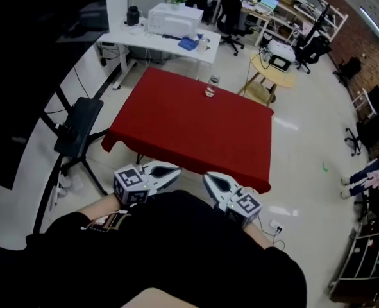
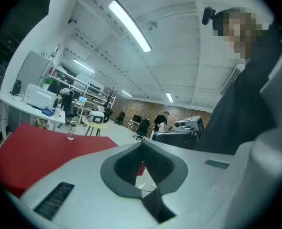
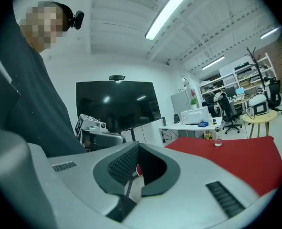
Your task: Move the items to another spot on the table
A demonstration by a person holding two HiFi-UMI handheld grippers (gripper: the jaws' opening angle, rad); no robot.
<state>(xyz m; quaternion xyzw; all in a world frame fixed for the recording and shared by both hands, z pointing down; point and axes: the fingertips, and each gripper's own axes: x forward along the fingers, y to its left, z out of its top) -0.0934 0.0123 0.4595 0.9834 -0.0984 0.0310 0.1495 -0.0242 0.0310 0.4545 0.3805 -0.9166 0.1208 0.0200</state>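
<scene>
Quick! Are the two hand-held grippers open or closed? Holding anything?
Left hand-held gripper: closed, holding nothing.
Right hand-held gripper: closed, holding nothing.

We see an evenly bright room, lit by ceiling strip lights (image 2: 130, 25) above the red table (image 1: 195, 130) (pale glare lies on the floor (image 1: 304, 159) beside it). Fisheye bending curves lines away from the table and blackens the corners; the bottle (image 1: 210, 87) on it looks soft.

bottle (image 1: 211, 86): contents, label too small to tell | red table (image 2: 31, 151): near part hidden behind left gripper (image 2: 141, 147)
</scene>
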